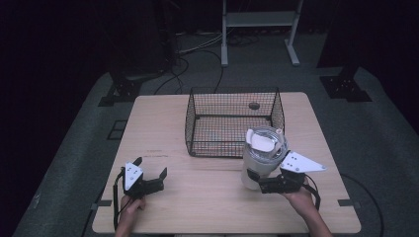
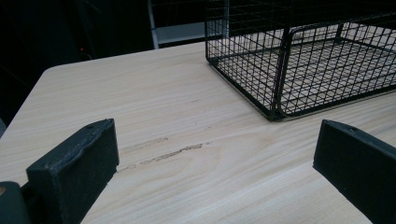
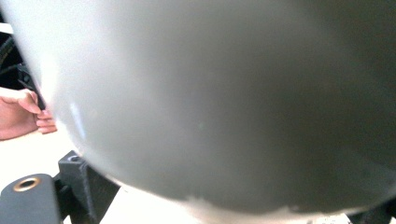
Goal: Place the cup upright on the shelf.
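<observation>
A white tumbler [image 1: 261, 159] with a clear lid stands upright on the worktop [image 1: 207, 197], its long axis vertical, just in front of the near right corner of a black wire basket [image 1: 232, 121]. The right gripper [image 1: 263, 185] meets the tumbler low on its side, its fingers coming in level from the person's side and set around the base; in the right gripper view the pale wall [image 3: 210, 93] sits hard up against the camera, one dark finger [image 3: 81, 179] showing beside it, so the fingers appear closed on the tumbler. The basket lies straight beyond and slightly left of the tumbler, its open top facing up. The left gripper [image 1: 150, 174] rests well apart on the left of the worktop, fingers wide and empty, pointed toward the basket's near corner [image 2: 275, 109].
</observation>
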Tool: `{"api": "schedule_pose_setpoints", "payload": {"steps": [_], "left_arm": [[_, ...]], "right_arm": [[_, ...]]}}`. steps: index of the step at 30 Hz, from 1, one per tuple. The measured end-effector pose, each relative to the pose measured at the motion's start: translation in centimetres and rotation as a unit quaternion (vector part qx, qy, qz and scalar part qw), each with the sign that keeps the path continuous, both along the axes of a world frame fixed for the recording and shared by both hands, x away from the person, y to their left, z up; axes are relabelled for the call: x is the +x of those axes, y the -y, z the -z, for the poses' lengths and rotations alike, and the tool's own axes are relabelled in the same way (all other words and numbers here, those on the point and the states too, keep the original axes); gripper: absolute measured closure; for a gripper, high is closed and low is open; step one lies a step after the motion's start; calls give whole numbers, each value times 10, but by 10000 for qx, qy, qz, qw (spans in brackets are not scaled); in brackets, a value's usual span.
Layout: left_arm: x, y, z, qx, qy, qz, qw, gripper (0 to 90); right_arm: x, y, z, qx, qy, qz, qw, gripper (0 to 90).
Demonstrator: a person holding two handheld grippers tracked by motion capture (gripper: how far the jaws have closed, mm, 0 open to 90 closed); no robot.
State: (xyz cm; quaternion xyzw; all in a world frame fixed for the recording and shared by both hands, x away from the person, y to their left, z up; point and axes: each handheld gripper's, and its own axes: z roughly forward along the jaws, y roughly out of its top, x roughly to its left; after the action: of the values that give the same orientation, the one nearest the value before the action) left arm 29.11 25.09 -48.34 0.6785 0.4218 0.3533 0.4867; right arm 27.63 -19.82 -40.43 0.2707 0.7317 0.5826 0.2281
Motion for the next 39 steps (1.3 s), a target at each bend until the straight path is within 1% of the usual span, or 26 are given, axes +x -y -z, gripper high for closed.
{"api": "schedule_pose_setpoints", "payload": {"steps": [1,5,6,12,16,23,26,27,29,31,38,39], "left_arm": [[0,0,0,4,2,4,10000,0],[0,0,0,-1,2,2,10000,0],[0,0,0,7,5,4,10000,0],[0,0,0,9,7,7,10000,0],[0,0,0,3,8,8,10000,0],[0,-1,0,3,9,11,10000,0],[0,-1,0,2,8,11,10000,0],[0,-1,0,1,8,12,10000,0],[0,-1,0,-1,9,15,10000,0],[0,-1,0,-10,21,16,10000,0],[0,-1,0,-2,42,21,10000,0],[0,-1,0,-2,42,21,10000,0]], "right_arm": [[4,-2,-5,14,1,-44,10000,87],[9,-6,-10,-18,22,-76,10000,87],[13,-9,-14,-20,22,-115,9999,87],[24,-16,-25,88,2,-186,9998,87],[31,-19,-35,108,46,-191,9997,86],[44,-27,-51,65,141,-221,9996,86],[49,-30,-54,52,143,-233,9996,86],[53,-33,-57,33,173,-223,9996,86],[57,-35,-60,48,127,-227,9996,86],[62,-37,-63,48,130,-241,9996,86],[78,-46,-74,-7,186,-235,9995,86],[78,-46,-74,-7,186,-235,9995,86]]}}
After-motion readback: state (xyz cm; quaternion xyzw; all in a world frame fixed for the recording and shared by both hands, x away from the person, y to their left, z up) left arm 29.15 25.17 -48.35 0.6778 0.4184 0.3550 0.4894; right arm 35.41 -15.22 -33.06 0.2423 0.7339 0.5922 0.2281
